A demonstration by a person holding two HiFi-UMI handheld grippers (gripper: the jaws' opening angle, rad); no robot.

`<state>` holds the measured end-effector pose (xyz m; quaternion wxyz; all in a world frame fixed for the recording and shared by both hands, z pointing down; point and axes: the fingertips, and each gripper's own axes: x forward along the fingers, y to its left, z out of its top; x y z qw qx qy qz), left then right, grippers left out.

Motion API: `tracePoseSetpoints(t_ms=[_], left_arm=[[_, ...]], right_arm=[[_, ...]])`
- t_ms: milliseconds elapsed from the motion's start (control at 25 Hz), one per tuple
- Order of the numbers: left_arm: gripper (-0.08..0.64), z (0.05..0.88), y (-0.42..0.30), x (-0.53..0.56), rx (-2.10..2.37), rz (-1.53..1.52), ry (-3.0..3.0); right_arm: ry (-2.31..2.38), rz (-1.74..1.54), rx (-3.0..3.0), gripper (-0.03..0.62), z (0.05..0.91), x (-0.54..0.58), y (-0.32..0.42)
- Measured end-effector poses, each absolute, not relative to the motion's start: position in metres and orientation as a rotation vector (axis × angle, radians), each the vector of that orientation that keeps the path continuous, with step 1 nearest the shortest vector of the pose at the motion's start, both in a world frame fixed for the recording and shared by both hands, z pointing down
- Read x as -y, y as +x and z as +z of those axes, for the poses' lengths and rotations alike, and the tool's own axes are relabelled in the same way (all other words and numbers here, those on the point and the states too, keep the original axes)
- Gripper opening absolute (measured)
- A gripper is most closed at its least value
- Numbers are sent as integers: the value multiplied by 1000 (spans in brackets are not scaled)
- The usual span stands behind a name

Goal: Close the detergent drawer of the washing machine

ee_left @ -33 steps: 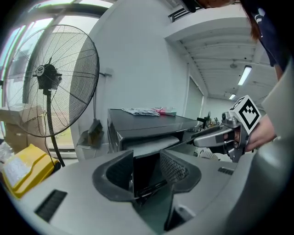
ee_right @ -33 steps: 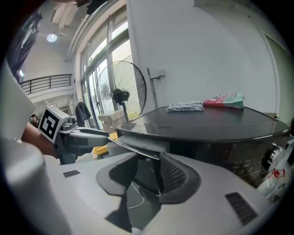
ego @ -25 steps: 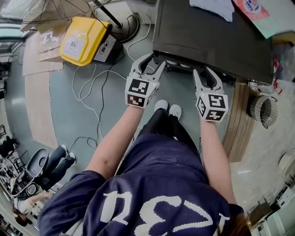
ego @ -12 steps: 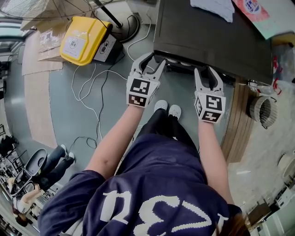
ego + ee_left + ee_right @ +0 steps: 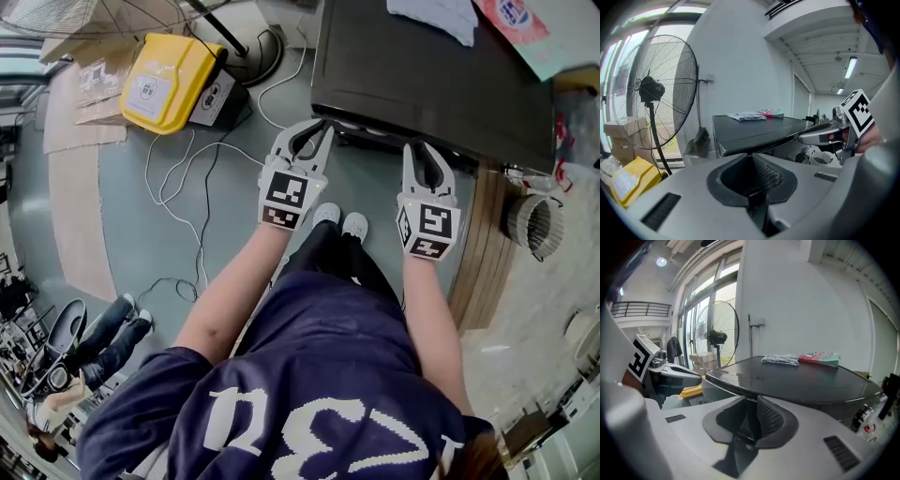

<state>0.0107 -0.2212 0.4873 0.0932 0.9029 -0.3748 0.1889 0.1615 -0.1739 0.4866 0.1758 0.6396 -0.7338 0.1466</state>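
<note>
The left claw (image 5: 753, 156) is drawing its jaws together: their tips are all but meeting and there is nothing between them. A second ago we had it spread wide at this same spot. The right claw (image 5: 751, 398) is closing too, from about half spread to a narrow slit, and it is just as empty. Neither hand has travelled to speak of. From the head view both claws point at the front edge (image 5: 375, 136) of the washing machine (image 5: 422, 75), the left near its front left corner and the right further along the same edge. We cannot tell whether either tip touches the machine.

The detergent drawer should lie along that front, just under the dark top and ahead of the claws. In the head view we see only a dark strip there with a couple of pale round shapes. We cannot separate a drawer from the panel, nor say whether anything stands out of it. Both gripper views look over the top of the machine, so the front is hidden from them.

So the change is in the jaws alone, and nothing has been taken hold of. We judge that a closed claw gives us a blunt nose for pushing a drawer home, and the left one is the better placed for that. It could equally be the claws coming to rest with the drawer already in. Nothing here settles which, so we would not call the task done
</note>
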Motion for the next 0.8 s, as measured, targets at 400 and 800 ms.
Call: tracePoseSetpoints(t_ms=[400,800], left_arm=[[20,488,12,227,1153,586,2668],[20,489,13,232,1144,576,2664]], right_arm=[[1849,405,2073,21,483,172,171],[1790,464,2084,17,497,177,163]])
